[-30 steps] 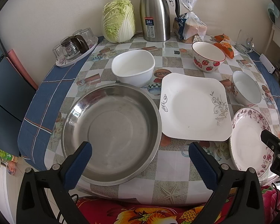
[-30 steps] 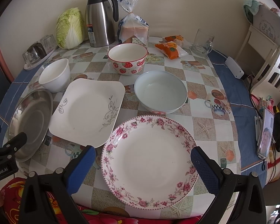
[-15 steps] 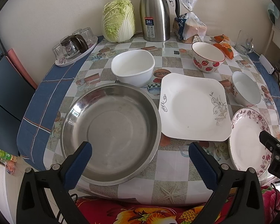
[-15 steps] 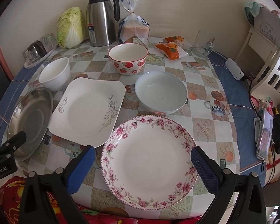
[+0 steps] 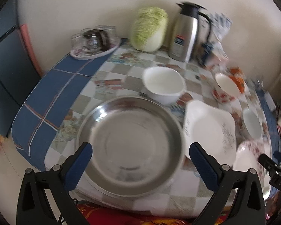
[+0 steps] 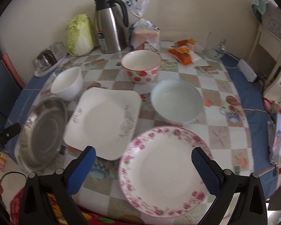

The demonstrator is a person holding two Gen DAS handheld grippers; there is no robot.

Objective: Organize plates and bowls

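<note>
A large steel dish (image 5: 131,146) lies at the table's front left, right before my open, empty left gripper (image 5: 140,163). A white bowl (image 5: 164,84) stands behind it. A square white plate (image 6: 105,121) lies in the middle. A round rose-rimmed plate (image 6: 166,168) lies before my open, empty right gripper (image 6: 143,166). A pale blue bowl (image 6: 176,101) and a strawberry bowl (image 6: 141,67) stand behind it.
Along the wall stand a cabbage (image 6: 79,34), a steel thermos jug (image 6: 109,22), a bread bag (image 6: 144,31) and a tray of glasses (image 5: 94,43). Orange snack packs (image 6: 183,51) and a glass mug (image 6: 214,46) sit at the back right. A phone (image 6: 279,136) lies at the right edge.
Both views are blurred by motion. The left gripper has swung leftwards and closer to the steel dish. The right gripper has moved slightly forward. Nothing has been grasped.
</note>
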